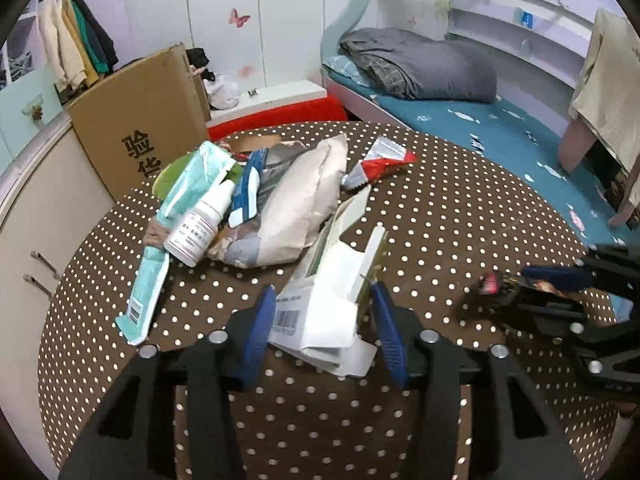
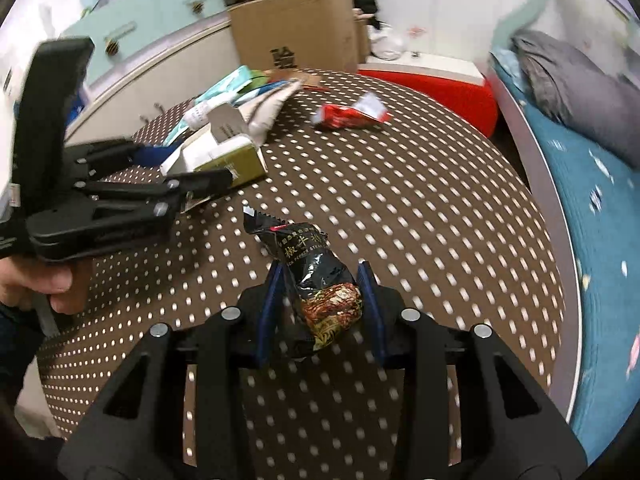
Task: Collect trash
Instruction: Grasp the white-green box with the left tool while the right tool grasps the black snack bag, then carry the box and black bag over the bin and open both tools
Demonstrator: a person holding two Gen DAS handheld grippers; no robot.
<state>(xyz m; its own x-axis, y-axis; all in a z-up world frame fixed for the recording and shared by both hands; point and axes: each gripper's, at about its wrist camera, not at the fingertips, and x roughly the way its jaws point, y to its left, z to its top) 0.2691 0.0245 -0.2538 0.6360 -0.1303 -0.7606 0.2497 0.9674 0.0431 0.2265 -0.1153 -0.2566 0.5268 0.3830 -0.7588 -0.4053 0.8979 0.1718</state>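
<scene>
My left gripper (image 1: pixel 322 320) stands around a torn white and olive carton (image 1: pixel 328 300) on the dotted round table (image 1: pixel 440 220); its blue pads touch the carton's sides. My right gripper (image 2: pixel 320 300) is shut on a black snack wrapper (image 2: pixel 316 280). It also shows in the left wrist view (image 1: pixel 516 284) at the right. Behind the carton lies a pile: a white bottle (image 1: pixel 200 224), a teal packet (image 1: pixel 168 236), a beige pouch (image 1: pixel 300 208). A red and silver wrapper (image 1: pixel 376 168) lies apart, farther back.
A cardboard box (image 1: pixel 140 120) stands behind the table at the left. A red cushion (image 1: pixel 280 114) lies behind the table. A bed with a teal sheet (image 1: pixel 500 120) and grey bedding runs along the right. White cabinets stand at the left.
</scene>
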